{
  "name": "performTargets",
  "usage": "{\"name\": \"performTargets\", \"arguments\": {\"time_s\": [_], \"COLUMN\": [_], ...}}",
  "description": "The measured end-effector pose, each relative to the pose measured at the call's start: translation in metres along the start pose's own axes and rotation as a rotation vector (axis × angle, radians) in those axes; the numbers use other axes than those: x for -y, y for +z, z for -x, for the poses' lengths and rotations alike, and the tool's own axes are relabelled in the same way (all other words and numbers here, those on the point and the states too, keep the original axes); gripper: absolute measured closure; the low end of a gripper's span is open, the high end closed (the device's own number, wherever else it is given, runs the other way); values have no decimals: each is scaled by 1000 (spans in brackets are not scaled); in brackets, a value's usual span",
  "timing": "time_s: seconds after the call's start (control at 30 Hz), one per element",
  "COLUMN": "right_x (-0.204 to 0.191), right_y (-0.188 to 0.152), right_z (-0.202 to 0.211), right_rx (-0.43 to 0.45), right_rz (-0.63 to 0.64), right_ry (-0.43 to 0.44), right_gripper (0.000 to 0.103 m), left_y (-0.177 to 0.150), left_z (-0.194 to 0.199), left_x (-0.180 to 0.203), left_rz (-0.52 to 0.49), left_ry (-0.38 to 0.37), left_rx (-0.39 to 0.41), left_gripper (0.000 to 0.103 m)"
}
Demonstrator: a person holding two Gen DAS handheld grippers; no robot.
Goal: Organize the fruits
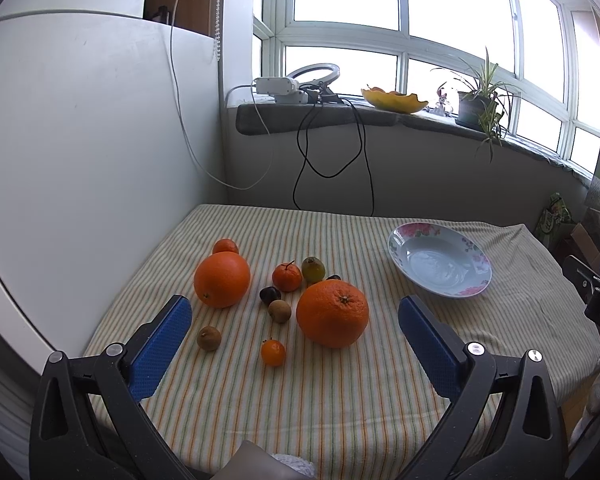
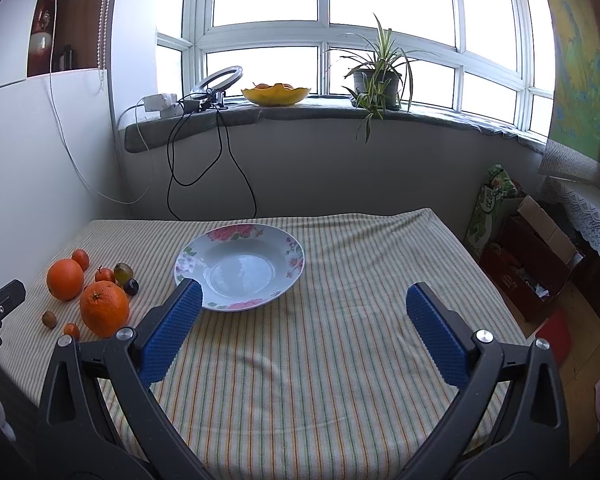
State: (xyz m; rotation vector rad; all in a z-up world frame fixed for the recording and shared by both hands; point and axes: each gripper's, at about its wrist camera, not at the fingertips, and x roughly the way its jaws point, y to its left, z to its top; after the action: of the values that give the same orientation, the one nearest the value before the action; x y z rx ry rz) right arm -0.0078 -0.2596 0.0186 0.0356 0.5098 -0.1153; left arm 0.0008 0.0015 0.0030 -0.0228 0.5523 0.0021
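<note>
Nothing gripped yet: left gripper (image 1: 296,320) spread wide above the striped cloth (image 1: 340,400), jaws framing the fruit cluster without touching any of it; right gripper (image 2: 304,312) equally spread and empty, hanging over bare cloth just in front of the flowered plate (image 2: 284,284), which holds nothing. All fruit loose on the cloth, left of the plate: 2 big oranges, the nearer one (image 1: 333,314) between the jaws and the farther one (image 1: 222,279) toward the white wall, plus a scatter of small pieces packed between them, among them a tangerine (image 1: 287,277), a greenish fruit (image 1: 313,269), a dark plum-like one (image 1: 270,295), a small brown one (image 1: 279,311) and a tiny kumquat-like one (image 1: 273,353). Likely trouble: closing on the nearer orange while clipping the small brown fruit touching or almost touching its flank, sending round pieces rolling. Smooth round peel against flat pads, so an off-centre squeeze apt to squirt it out. Cloth rumpled near the plate, so a dragged jaw liable to tug it and shift everything. Shallow plate rim, so a hasty release apt to let fruit roll straight off.
</note>
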Motion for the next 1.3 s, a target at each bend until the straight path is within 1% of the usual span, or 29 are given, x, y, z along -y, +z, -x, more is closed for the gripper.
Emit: {"name": "performTargets", "arguments": {"time_s": [0.5,0.73,0.87,0.97,1.1,1.2,1.3], "right_x": [-1,-6,-10,-13,-22,-30,-39], "right_y": [-1,4,6,7,5,1,-1], "right_z": [-3,-14,-25,-34,-46,-54,-65], "right_rx": [-2,-15,-48,-78,-129,-155,-207], "right_rz": [2,14,13,0,-11,-14,-12], "right_ry": [3,21,76,144,276,308,348], "right_gripper": [0,0,0,0,0,0,0], "left_y": [4,7,7,6,-3,-11,-16], "left_z": [-3,-10,-17,-28,-38,-43,-47], "left_x": [-1,-5,-11,-19,-25,-28,-33], "left_rz": [4,15,34,53,58,52,63], "left_ry": [1,-3,-25,-94,-100,-96,-114], "left_rx": [-11,-26,-47,-85,-118,-142,-160], "left_gripper": [0,0,0,0,0,0,0]}}
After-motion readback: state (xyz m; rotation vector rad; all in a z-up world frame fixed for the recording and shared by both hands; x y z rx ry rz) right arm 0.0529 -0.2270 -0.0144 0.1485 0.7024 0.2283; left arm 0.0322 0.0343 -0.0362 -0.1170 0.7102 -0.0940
